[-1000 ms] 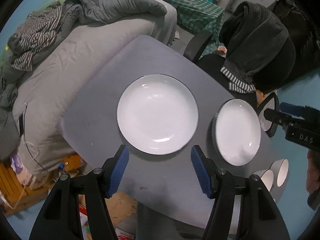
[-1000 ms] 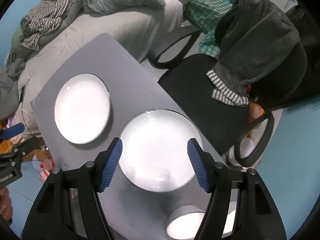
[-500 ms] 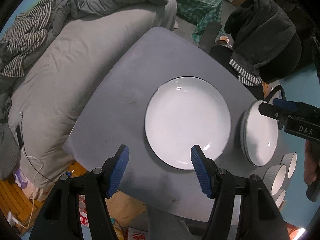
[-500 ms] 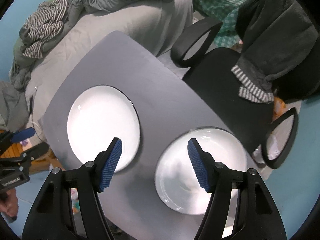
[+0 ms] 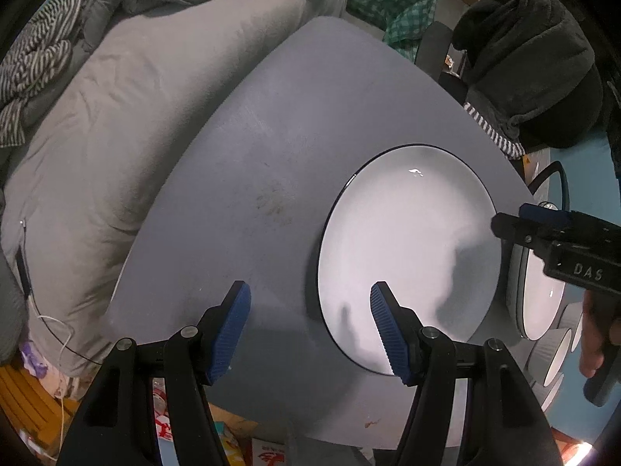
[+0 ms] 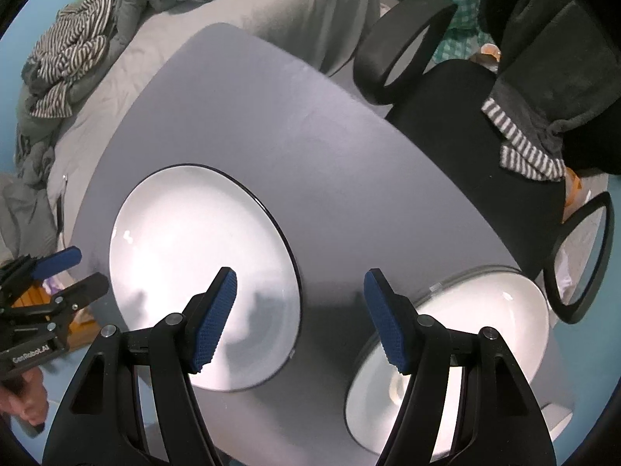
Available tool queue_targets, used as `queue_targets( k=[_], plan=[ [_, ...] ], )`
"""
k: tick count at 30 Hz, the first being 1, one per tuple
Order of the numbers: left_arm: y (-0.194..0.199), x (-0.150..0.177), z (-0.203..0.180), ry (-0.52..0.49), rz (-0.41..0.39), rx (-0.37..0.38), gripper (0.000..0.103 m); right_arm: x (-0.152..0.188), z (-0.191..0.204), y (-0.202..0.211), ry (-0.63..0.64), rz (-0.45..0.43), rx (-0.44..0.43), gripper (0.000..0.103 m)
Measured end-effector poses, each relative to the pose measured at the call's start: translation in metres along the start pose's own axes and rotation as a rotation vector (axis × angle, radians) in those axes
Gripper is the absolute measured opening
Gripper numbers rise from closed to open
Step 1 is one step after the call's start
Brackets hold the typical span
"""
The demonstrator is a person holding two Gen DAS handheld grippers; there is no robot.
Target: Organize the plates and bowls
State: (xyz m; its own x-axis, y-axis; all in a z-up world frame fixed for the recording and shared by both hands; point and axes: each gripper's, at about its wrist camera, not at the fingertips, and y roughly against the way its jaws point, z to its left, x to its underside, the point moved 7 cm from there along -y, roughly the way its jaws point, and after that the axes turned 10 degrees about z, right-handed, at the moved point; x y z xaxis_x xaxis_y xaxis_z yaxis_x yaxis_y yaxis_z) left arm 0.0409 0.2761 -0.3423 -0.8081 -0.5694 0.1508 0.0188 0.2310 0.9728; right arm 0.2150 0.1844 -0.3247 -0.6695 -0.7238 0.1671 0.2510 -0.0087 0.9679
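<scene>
**Inspector:** The grey table (image 5: 271, 124) carries everything. The large white plate (image 5: 407, 248) lies flat near its front edge. A second, deeper white dish (image 6: 465, 345) sits just beside it to the right. Small ribbed bowls (image 5: 559, 353) cluster at the table's right edge, mostly cut off.

**Assistant:** And the tools?

**Inspector:** The left gripper (image 5: 310, 330) points almost straight down over the large plate's left rim, one pad over bare table, the other over the plate. Its jaws stand wide apart and hold nothing. The right gripper (image 6: 299, 322) is likewise wide apart and empty, tipped steeply down, straddling the gap between the plate and the deeper dish.

**Assistant:** What does the step in hand call for?

**Inspector:** In my judgement, stacking. The plate rim is thin and lies close to the table, so one pad must slip under the edge before closing; a grip from above would likely slide off the glaze. Approach low and level. Two tools at one plate also risk knocking each other, so one should yield.

**Assistant:** Contact?

**Inspector:** None visible; both pads sit clear of the crockery.
</scene>
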Motion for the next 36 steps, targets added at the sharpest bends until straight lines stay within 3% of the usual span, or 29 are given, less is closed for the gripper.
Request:
queue_targets(
  k=[8, 16, 19, 26, 30, 36],
  plan=[
    [-0.009, -0.010, 0.004, -0.030, 0.009, 0.023, 0.065, -0.006, 0.003, -0.024, -0.010, 0.033, -0.015, 0.068],
    [-0.025, -0.004, 0.007, -0.038, 0.068, 0.043, 0.065, -0.002, 0.010, -0.035, -0.015, 0.064, -0.024, 0.067],
    [-0.026, 0.000, 0.005, -0.067, 0.084, 0.029, 0.052, 0.001, 0.011, -0.038, -0.029, 0.080, -0.035, 0.067],
    [-0.029, 0.001, 0.003, -0.072, 0.091, 0.038, 0.049, 0.002, 0.012, -0.037, -0.044, 0.081, -0.031, 0.060],
    [-0.030, 0.001, 0.003, -0.061, 0.094, 0.054, 0.048, 0.004, 0.009, -0.035, -0.057, 0.078, -0.034, 0.050],
    [-0.034, 0.000, 0.008, -0.011, 0.105, 0.072, 0.035, 0.006, 0.007, -0.036, -0.061, 0.091, -0.052, 0.035]
  ],
)
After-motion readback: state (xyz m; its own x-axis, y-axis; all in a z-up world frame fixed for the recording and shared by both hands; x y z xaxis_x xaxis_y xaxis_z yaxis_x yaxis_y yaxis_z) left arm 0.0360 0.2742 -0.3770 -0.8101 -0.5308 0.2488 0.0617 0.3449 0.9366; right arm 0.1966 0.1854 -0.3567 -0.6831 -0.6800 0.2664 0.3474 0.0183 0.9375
